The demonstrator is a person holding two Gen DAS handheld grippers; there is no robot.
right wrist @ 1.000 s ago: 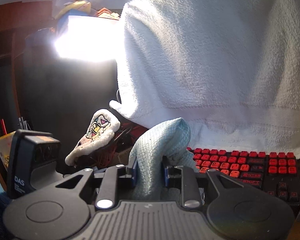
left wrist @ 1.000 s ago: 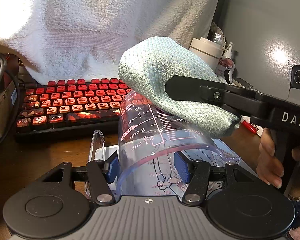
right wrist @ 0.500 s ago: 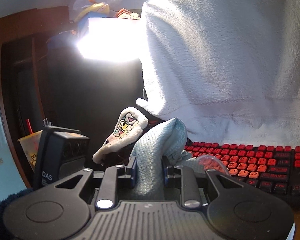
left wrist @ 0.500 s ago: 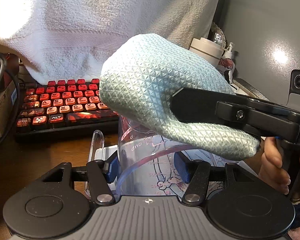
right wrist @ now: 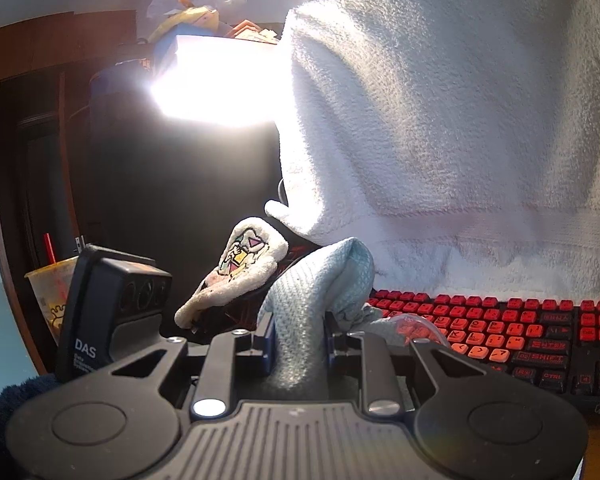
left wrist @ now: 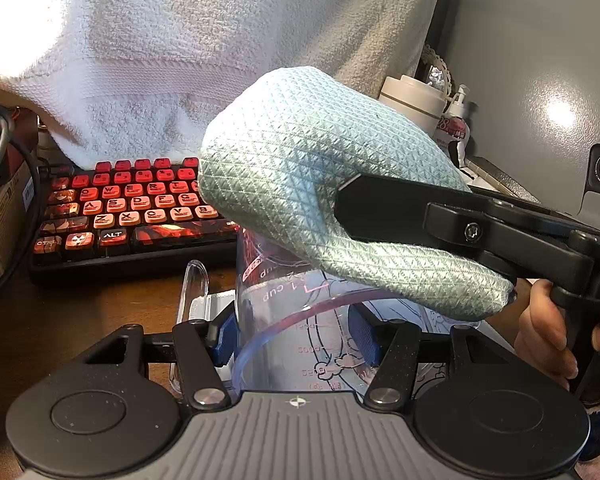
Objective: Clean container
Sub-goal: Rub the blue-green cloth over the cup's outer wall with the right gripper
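A clear measuring cup [left wrist: 296,320] with pink and white markings lies tilted between the blue pads of my left gripper [left wrist: 294,338], which is shut on it. Its mouth faces the camera. My right gripper [left wrist: 380,208] comes in from the right, shut on a bunched pale blue cloth [left wrist: 320,184]. The cloth hangs just above the cup's upper wall, outside the cup. In the right wrist view the same cloth [right wrist: 312,312] is pinched between the pads of my right gripper [right wrist: 300,340], and a bit of the cup's rim [right wrist: 416,326] shows behind it.
A red-keyed keyboard [left wrist: 128,208] lies on the wooden desk behind the cup. A big white towel [left wrist: 204,48] hangs over it. White bottles [left wrist: 416,98] stand at the right. A person's hand [left wrist: 548,336] holds the right gripper's handle. A plastic drink cup [right wrist: 54,292] stands far left.
The right gripper with the cloth drew back out of the cup's mouth and rose above it. The left gripper and the cup stayed still.
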